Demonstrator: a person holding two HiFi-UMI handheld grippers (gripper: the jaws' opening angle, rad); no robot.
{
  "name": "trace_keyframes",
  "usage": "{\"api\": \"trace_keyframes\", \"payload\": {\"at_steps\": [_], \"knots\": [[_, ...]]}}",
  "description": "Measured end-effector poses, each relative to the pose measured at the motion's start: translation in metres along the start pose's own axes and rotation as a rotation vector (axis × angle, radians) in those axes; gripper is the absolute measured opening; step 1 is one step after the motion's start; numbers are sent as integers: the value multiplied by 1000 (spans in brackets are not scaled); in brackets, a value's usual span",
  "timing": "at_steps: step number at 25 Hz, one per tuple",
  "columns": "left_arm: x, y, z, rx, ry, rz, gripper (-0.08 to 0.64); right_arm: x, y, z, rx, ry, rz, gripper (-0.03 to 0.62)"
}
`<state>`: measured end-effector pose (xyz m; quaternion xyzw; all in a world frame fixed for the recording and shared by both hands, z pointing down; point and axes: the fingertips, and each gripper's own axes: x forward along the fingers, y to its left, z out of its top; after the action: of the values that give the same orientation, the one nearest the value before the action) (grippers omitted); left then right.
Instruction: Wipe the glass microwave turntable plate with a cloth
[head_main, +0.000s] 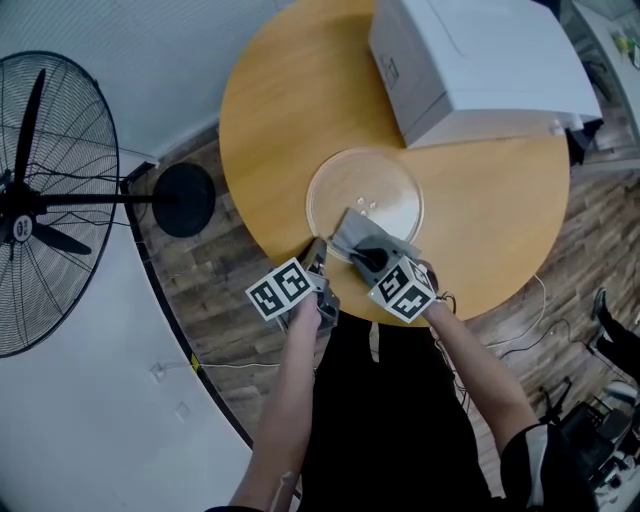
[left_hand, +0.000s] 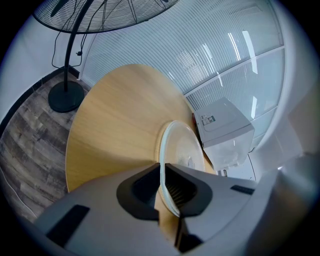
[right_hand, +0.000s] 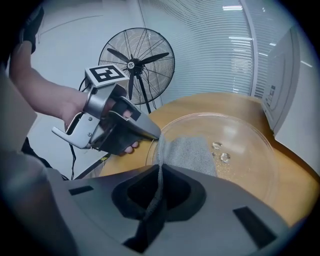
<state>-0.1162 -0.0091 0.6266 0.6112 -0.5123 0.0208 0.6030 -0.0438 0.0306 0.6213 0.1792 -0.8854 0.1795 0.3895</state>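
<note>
At the table's near edge: glass turntable plate (head_main: 372, 185) lies flat on the round wooden table (head_main: 260, 120), with both grippers at its near rim.
Left gripper view only: left gripper (left_hand: 163, 169) has its jaws drawn narrow, clamped on the plate's rim, which runs edge-on between the pads.
Right gripper view only: right gripper (right_hand: 161, 172) has its jaws narrow, pinching a fold of the grey cloth (right_hand: 192, 152). Small clear bumps (right_hand: 220, 151) show near the plate's centre.
Head view only: whole layout. White microwave (head_main: 480, 60) sits on the table's far right, close beside the plate.
Surface: light wood grain.
Room: dark plank floor (head_main: 215, 290), black standing fan (head_main: 40, 200) at left, curved white wall.
Plate vs grippers: left holds the near-left rim, right is just beside it, over the plate's near part.
Cloth vs grippers: spread on the plate's near portion, one end rising into the right jaws. The left gripper's tip is at the cloth's left edge.
</note>
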Motion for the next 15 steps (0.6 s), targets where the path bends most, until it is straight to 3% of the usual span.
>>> {"api": "trace_keyframes", "payload": {"at_steps": [11,15], "knots": [[1,-1,0,7,8,-6,26,-40,-92,-17,237,-30,-219,22],[1,0,0,3,9,-10,26,-49,-112,-26,286,9,-277,23]]}}
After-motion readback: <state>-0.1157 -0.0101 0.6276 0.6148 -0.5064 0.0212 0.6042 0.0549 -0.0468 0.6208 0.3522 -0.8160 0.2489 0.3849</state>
